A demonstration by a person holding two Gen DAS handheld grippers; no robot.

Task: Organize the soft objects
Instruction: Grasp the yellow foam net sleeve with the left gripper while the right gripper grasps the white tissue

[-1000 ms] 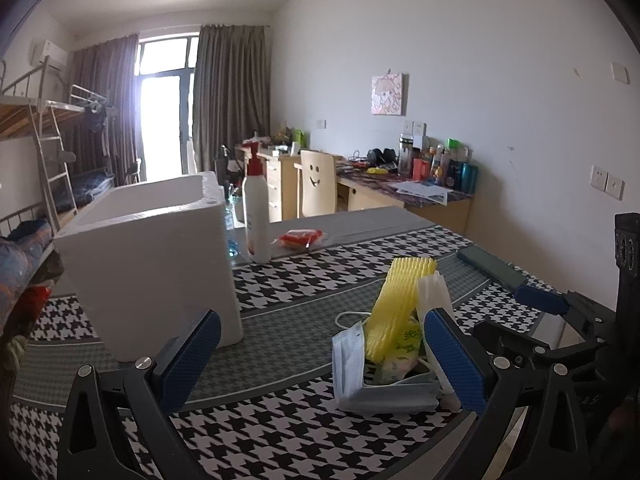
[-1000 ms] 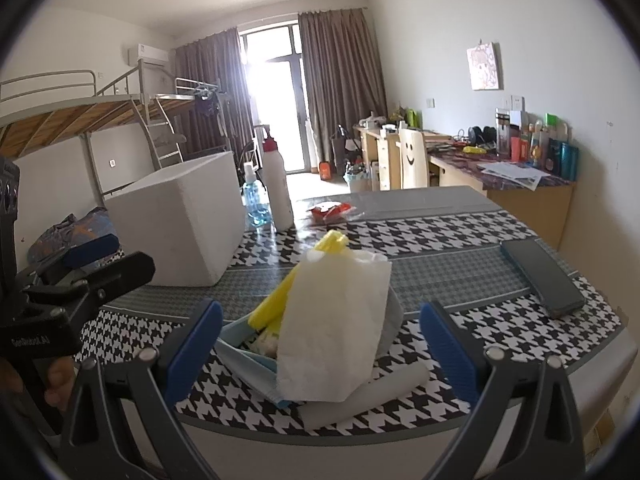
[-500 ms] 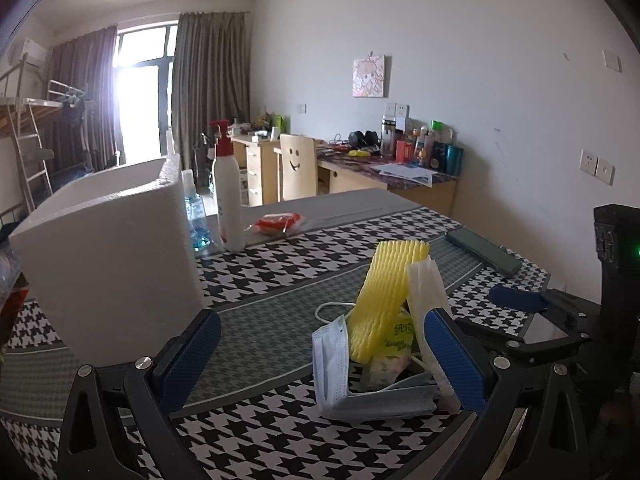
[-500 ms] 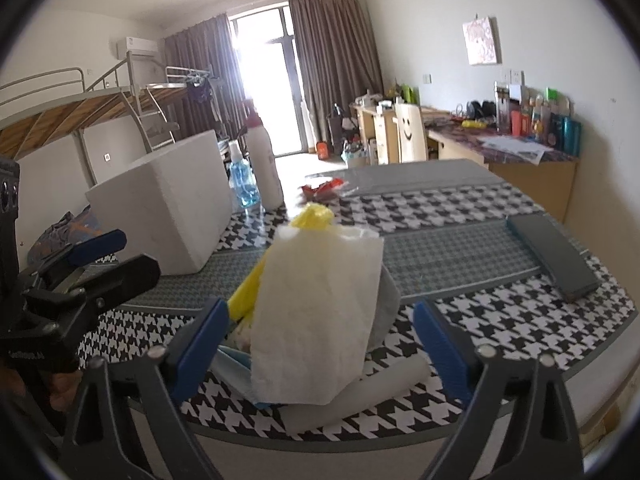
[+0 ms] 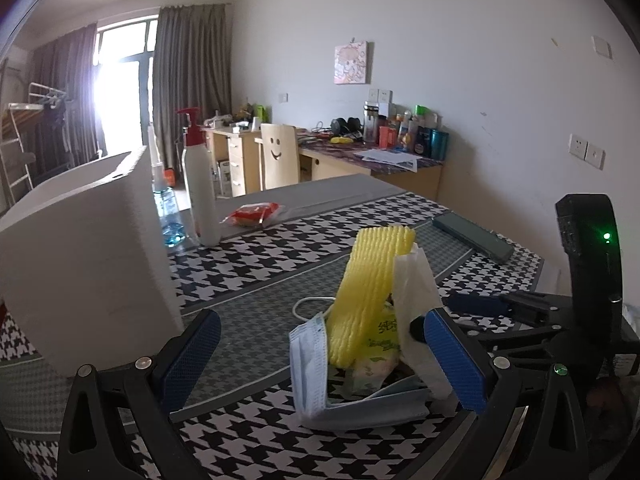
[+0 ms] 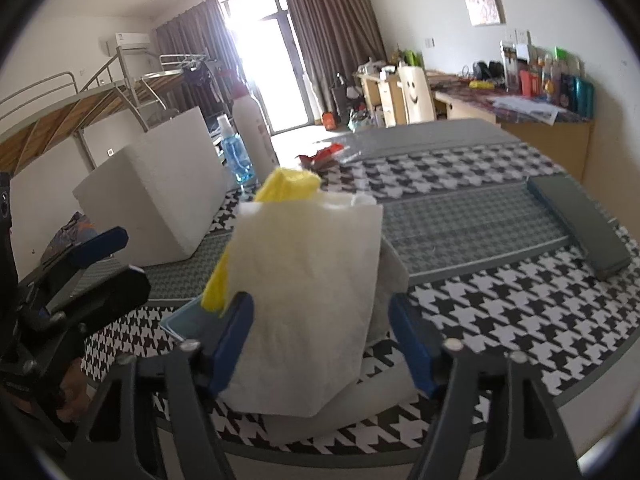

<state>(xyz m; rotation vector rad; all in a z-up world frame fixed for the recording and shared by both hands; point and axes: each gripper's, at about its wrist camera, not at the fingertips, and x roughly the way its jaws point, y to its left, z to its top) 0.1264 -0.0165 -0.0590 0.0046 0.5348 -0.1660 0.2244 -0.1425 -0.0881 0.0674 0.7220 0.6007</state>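
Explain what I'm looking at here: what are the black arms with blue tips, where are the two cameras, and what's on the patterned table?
No robot: a person holds two hand grippers, each with a fisheye camera looking along its blue-padded fingers. The left gripper stands open beside the pile, holding nothing. The right gripper is closing around the white tissue, which is between its pads. The pile on the houndstooth tablecloth also has a yellow foam net, a blue face mask and a green-printed wipes pack. Further back: a white foam box, a pump bottle, a dark case.
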